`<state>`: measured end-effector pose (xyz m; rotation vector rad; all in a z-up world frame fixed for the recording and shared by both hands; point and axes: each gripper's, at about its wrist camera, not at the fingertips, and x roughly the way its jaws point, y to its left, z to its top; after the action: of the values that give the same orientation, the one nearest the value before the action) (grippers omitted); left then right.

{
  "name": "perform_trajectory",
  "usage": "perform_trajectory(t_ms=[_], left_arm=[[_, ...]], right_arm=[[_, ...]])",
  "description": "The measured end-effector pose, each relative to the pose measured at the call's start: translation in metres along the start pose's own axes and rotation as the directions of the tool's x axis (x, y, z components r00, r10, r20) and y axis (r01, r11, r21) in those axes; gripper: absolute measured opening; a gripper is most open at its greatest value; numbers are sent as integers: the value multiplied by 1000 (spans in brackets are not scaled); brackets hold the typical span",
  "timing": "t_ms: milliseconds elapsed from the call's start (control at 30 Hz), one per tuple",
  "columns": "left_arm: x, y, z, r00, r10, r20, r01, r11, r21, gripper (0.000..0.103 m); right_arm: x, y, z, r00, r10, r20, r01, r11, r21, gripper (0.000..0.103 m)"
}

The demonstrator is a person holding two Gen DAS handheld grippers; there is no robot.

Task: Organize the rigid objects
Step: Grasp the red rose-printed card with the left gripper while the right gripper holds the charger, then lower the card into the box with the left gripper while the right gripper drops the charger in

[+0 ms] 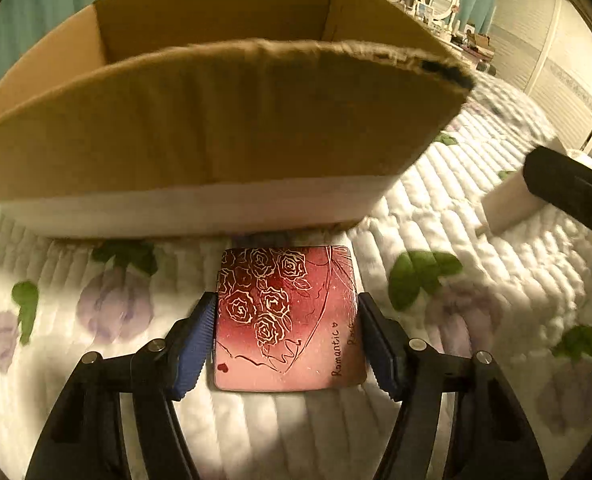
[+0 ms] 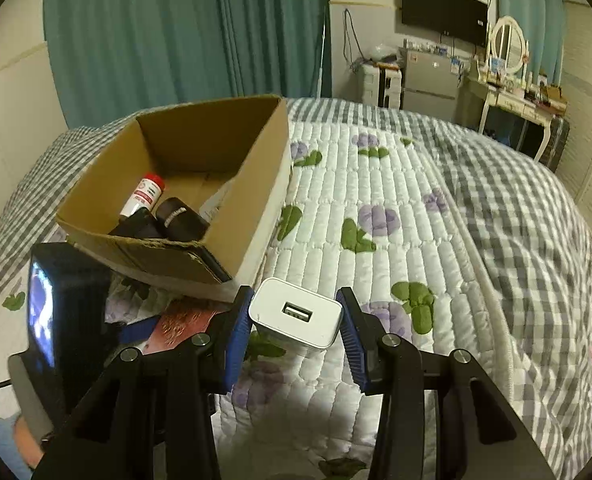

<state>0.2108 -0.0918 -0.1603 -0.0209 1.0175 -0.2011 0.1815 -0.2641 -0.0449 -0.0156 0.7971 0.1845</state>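
The sorting is partly done. The cardboard box [image 2: 183,184] sits on the bed [image 2: 396,208] at the left, and already holds a small red-capped bottle [image 2: 143,194], a dark cylinder [image 2: 181,218] and what seems to be another dark item beside them.

Two things are still out. The left hand-held gripper [image 1: 287,332] straddles a flat red case printed with roses [image 1: 287,316], which lies on the quilt just in front of the box's near wall; the blue pads look to be at its edges, but I cannot tell whether they press yet. The right hand-held gripper [image 2: 296,316] pinches a white USB charger [image 2: 296,312], lifted clear of the bed, near the box's right corner.

By my reckoning, both pieces still need to go over the rim, charger likely first.
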Motion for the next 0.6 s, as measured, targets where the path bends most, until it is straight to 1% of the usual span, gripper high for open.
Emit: perform_trajectory(t_ms=[133, 233, 400, 433, 467, 600], left_arm=[[-22, 12, -11, 1000, -1, 0, 1, 1000, -9, 69], [-49, 25, -16, 999, -13, 39, 14, 999, -33, 69], [-102, 40, -18, 994, -19, 104, 24, 999, -45, 69], [-109, 37, -13, 993, -17, 118, 22, 999, -47, 69], [-120, 37, -15, 991, -10, 135, 17, 999, -49, 69], [-167, 36, 13, 975, 6, 224, -1, 1000, -19, 69]], right_arm=[[-13, 14, 1, 999, -27, 37, 29, 999, -44, 42], [-25, 27, 5, 997, -39, 64, 44, 996, -78, 42], [-56, 43, 17, 995, -27, 97, 37, 994, -99, 42], [-65, 48, 20, 994, -25, 109, 37, 994, -106, 42], [-72, 52, 23, 993, -23, 119, 36, 993, -111, 42], [-100, 67, 38, 988, -13, 157, 33, 991, -130, 42]])
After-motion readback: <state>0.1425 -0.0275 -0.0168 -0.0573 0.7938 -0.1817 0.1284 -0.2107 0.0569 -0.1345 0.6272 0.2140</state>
